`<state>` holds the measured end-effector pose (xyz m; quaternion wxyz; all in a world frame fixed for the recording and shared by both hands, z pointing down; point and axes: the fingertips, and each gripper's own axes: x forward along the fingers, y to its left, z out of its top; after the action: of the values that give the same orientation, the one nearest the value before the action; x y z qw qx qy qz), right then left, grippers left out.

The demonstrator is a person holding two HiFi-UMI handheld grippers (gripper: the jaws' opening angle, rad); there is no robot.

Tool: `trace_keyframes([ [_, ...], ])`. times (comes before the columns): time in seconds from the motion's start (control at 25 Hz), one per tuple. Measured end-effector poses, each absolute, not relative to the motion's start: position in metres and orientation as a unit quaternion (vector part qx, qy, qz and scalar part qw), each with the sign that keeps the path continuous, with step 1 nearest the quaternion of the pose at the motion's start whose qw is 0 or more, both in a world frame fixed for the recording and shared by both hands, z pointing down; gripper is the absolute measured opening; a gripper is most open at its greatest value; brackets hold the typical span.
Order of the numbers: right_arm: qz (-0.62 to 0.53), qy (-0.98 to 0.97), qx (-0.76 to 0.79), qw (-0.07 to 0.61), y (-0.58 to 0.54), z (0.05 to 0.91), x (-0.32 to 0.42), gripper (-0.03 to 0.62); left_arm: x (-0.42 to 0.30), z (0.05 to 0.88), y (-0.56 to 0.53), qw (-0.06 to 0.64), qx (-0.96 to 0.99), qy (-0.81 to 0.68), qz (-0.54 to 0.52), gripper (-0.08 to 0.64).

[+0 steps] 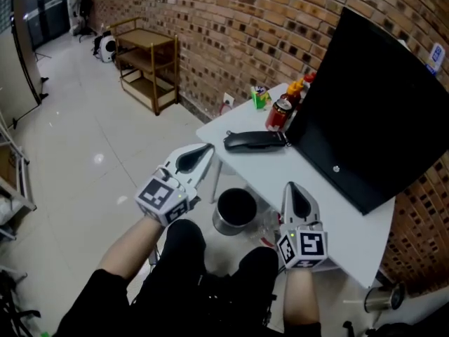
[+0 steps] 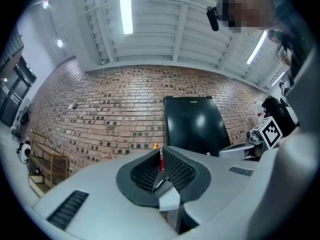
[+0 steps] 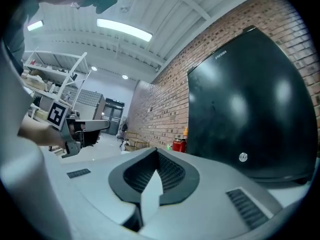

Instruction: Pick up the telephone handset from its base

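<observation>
I'm clenching my two grey grippers empty: left gripper (image 1: 204, 150) and right gripper (image 1: 291, 187). One slim black plastic telephone handset (image 1: 255, 140) is lying on one white table (image 1: 309, 184).

Counted around the white table (image 1: 344, 230): mostly singles, two pairs

On the table are one black telephone handset (image 1: 256, 140), one large black screen (image 1: 372, 104), one red can (image 1: 278, 115), what look like two bottles (image 1: 297, 91) with coloured caps, and one small green item (image 1: 259, 98) too small to name; under the table stands one metal bin (image 1: 235, 211); beyond the table's far corner stands one wooden shelf unit (image 1: 147, 62); on the floor past the table's near right corner is one metal pot (image 1: 382, 298); at the table's near edge are two grippers, the left gripper (image 1: 205, 149) and the right gripper (image 1: 292, 187), each bearing one marker cube
</observation>
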<state>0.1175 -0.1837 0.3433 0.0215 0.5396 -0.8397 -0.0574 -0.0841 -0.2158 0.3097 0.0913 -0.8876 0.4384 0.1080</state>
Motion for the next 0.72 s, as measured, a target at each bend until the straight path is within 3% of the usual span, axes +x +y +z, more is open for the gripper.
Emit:
trace_keyframes([
  [0.2,-0.040,-0.810,0.585,0.010,-0.207,0.336,0.123,0.011,-0.071,0.280,-0.247,0.076,-0.888,0.435,0.128,0.017],
  [0.52,-0.041,-0.799,0.600,0.012,-0.206,0.340,0.143,0.011,-0.045,0.289,-0.250,0.123,-0.924,0.351,0.087,0.018],
  [0.72,-0.044,-0.804,0.592,0.023,-0.215,0.341,0.135,0.011,-0.034,0.287,-0.276,0.115,-0.939,0.320,0.055,0.018],
])
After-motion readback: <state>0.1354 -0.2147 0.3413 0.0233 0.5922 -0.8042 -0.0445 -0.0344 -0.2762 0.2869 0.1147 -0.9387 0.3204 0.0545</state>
